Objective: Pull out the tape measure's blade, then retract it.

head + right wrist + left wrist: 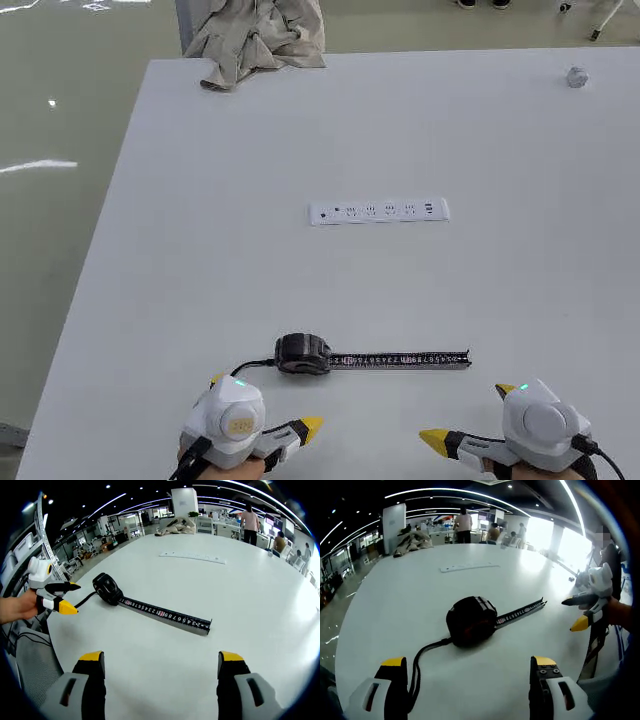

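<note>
Tape measure [471, 620] | blade [165, 614] extended | ahead of left gripper [469, 661], right gripper [161, 656]; untouched

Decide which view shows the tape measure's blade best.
The right gripper view: the blade lies across it, full length, numbers readable. The head view shows it whole but small. The left gripper view shows it foreshortened beyond the case.

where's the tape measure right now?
In the head view, the tape measure lies near the table's front edge, just ahead of the left gripper, blade extended rightward; the power strip sits farther back.
</note>
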The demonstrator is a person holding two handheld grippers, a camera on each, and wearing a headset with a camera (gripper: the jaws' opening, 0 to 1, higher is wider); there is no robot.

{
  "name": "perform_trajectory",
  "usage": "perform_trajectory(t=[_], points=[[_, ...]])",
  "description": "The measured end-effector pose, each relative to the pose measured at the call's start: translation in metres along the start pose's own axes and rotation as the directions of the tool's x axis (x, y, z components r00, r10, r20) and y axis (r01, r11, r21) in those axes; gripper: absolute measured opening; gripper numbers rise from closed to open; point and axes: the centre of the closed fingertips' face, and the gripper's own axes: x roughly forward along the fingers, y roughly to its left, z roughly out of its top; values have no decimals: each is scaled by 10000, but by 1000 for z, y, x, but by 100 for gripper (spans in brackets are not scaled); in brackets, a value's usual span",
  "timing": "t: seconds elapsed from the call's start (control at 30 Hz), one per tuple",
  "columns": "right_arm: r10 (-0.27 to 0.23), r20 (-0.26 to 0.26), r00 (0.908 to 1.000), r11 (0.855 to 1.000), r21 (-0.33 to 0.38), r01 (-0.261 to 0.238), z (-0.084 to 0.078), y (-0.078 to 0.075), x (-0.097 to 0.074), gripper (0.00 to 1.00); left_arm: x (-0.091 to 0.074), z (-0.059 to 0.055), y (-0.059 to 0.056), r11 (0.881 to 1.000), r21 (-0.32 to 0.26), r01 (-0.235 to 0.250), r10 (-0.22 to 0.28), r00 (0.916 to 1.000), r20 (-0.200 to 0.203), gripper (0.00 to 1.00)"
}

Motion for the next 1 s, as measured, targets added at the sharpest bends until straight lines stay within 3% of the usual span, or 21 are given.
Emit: perform_trajectory(t=[0.6, 0.73, 1.0], points=[[32, 268, 9996, 10000, -55, -30, 4, 24, -25, 99, -29, -8, -17, 9962, -834, -239, 262, 9993, 269, 100], [9, 348, 9994, 10000, -6, -9, 8, 26, -31, 100, -33, -10, -21, 9955, -932, -191, 207, 9997, 154, 100], [-103, 377, 9992, 9999, 31, 102, 8, 30, -45, 99, -47, -7, -20, 9949, -953, -314, 328, 9994, 133, 100]])
